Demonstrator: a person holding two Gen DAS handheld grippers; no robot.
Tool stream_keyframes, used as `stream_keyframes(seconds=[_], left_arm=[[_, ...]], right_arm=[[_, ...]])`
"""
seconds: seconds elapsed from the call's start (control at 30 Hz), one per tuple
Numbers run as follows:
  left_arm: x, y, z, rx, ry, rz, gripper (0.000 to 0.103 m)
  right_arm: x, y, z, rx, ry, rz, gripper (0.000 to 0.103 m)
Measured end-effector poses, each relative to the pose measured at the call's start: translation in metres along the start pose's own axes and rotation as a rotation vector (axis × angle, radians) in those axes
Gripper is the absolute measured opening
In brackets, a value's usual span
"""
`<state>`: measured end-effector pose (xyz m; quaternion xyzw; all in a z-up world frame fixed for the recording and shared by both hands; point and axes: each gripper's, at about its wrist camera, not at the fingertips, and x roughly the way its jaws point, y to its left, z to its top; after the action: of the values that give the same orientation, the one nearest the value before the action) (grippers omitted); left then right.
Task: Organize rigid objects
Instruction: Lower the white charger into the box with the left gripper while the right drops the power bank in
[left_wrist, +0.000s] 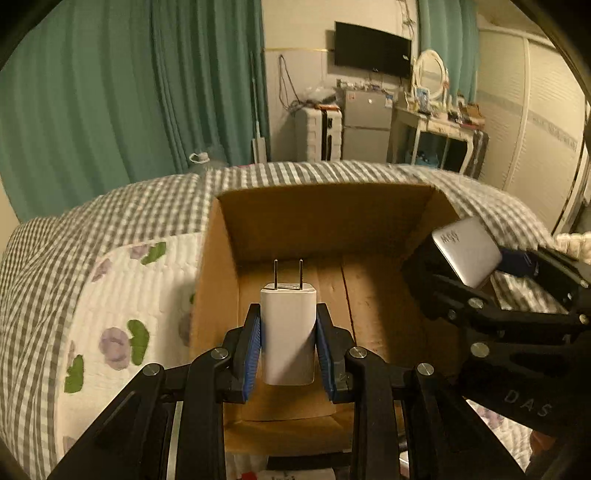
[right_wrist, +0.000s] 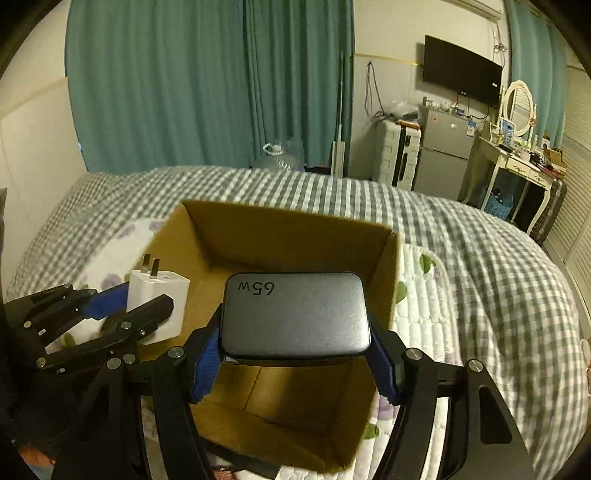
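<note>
An open cardboard box (left_wrist: 317, 218) sits on the bed; it also shows in the right wrist view (right_wrist: 280, 236). My left gripper (left_wrist: 288, 325) is shut on a white two-prong charger (left_wrist: 289, 332), prongs pointing away, held over the box's near left part. My right gripper (right_wrist: 295, 339) is shut on a grey 65W charger block (right_wrist: 295, 317), held flat above the box's opening. In the left wrist view the right gripper (left_wrist: 480, 273) and its grey charger (left_wrist: 467, 254) are at the box's right edge. In the right wrist view the left gripper (right_wrist: 125, 306) and the white charger (right_wrist: 159, 302) are at the box's left edge.
The box rests on a white floral quilt (left_wrist: 122, 295) over a grey checked bedcover (right_wrist: 480, 266). Beyond the bed are teal curtains (left_wrist: 110, 92), a suitcase (left_wrist: 317, 133), a small fridge (left_wrist: 365, 125), a wall TV (left_wrist: 373, 50) and a dressing table (left_wrist: 439, 122).
</note>
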<state>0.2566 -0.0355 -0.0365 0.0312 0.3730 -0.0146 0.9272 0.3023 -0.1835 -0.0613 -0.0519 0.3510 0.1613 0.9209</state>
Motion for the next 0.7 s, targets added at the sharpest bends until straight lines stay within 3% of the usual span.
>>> stream_keyframes(seconds=[0.1,0.17,0.23,0.3,0.33,0.37,0.43,0.53,0.7], left_arm=[[0.004,-0.004,-0.001,0.02,0.002,-0.009,0.028],[0.004,-0.004,-0.003,0.015,0.011,-0.009,0.031],[-0.003,-0.004,-0.003,0.004,0.01,-0.009,0.031],[-0.017,-0.005,0.001,-0.007,-0.003,-0.017,0.045],[-0.03,-0.005,0.002,-0.015,-0.023,-0.015,0.063],[-0.041,-0.006,0.004,-0.019,-0.044,-0.007,0.07],[-0.065,-0.007,0.006,-0.019,-0.078,0.002,0.07],[-0.101,-0.011,0.008,-0.02,-0.097,0.013,0.079],[-0.152,-0.015,-0.002,-0.033,-0.124,0.051,0.084]], right_arm=[[0.004,-0.008,-0.006,0.04,-0.021,0.013,0.067],[-0.001,-0.021,-0.005,0.103,-0.034,0.084,0.071],[-0.012,-0.024,0.0,0.113,-0.063,0.091,0.077],[-0.032,-0.026,0.011,0.095,-0.098,0.055,0.08],[-0.043,-0.027,0.017,0.087,-0.107,0.044,0.082],[-0.051,-0.029,0.021,0.079,-0.113,0.038,0.083],[-0.073,-0.028,0.028,0.05,-0.122,0.019,0.086],[-0.116,-0.021,0.033,-0.043,-0.14,-0.01,0.094],[-0.173,-0.02,0.02,-0.112,-0.12,0.039,0.102]])
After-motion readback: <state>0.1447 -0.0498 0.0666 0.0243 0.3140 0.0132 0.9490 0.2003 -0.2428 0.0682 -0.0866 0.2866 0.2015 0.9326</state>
